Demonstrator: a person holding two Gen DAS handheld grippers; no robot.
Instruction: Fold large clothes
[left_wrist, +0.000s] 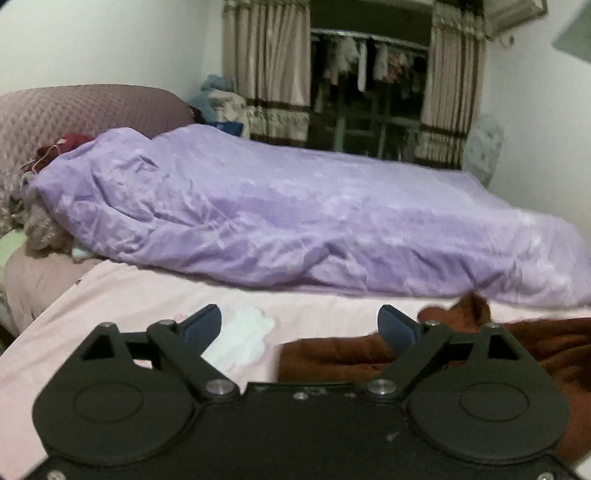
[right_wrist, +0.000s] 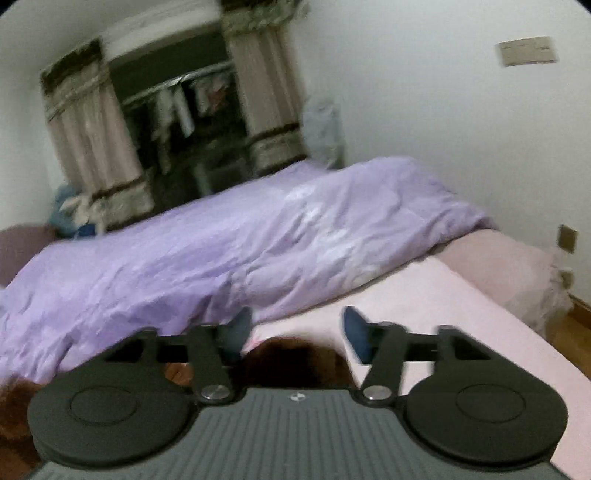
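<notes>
A dark reddish-brown garment (left_wrist: 535, 339) lies crumpled on the pink bed sheet (left_wrist: 129, 295), at the right of the left wrist view. My left gripper (left_wrist: 299, 325) is open and empty, just above the garment's left edge. In the right wrist view the same brown garment (right_wrist: 291, 354) lies under and between the fingers. My right gripper (right_wrist: 293, 328) is open above it; the view is blurred and I cannot tell whether it touches the cloth.
A rumpled purple duvet (left_wrist: 277, 214) fills the far half of the bed. A quilted mauve headboard (left_wrist: 74, 110) and piled clothes stand at the left. A curtained closet (left_wrist: 369, 92) is behind. The bed's right edge and wood floor (right_wrist: 576, 332) show.
</notes>
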